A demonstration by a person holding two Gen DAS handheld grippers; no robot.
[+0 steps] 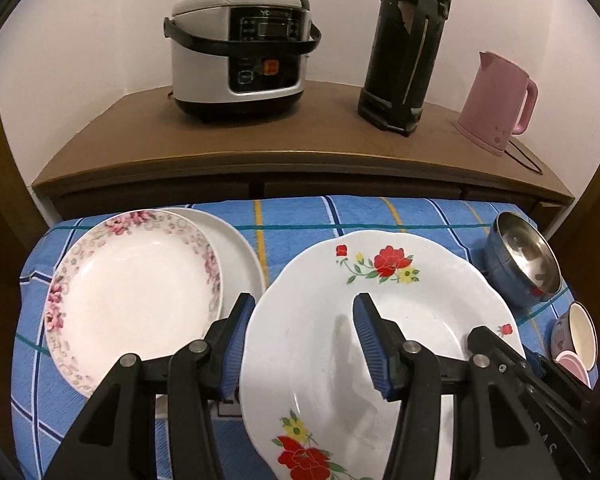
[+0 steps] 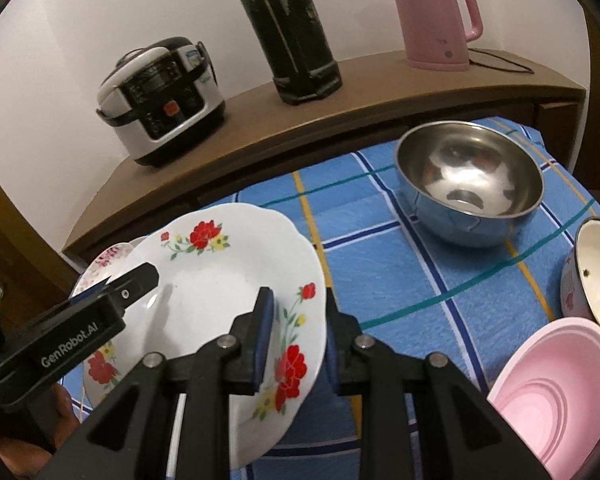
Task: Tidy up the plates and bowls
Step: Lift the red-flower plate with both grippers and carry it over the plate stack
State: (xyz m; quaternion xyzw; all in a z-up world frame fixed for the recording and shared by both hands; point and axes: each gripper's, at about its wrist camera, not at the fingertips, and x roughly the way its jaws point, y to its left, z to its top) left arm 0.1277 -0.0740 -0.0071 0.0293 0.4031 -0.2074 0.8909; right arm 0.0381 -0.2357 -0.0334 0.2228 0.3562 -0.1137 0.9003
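Both grippers straddled the red-flower plate's opposite rims; neither clamp confirmed.

Red-flower plate [image 1: 320, 344] lay mid-cloth near the front edge of the blue checked cloth [image 1: 300, 216]; left gripper [image 1: 300, 340] fingers spread across its left rim, not closed; right gripper [image 2: 298, 340] straddled its right rim, contact unclear, cannot tell; both equally near. Count: three plates, incl. pink-flower plate [image 1: 132, 292] on plain plate [image 1: 240, 252] at left edge; three bowls at right edge: steel bowl [image 2: 468, 184], enamel bowl [image 2: 596, 276], pink bowl [image 2: 556, 400].
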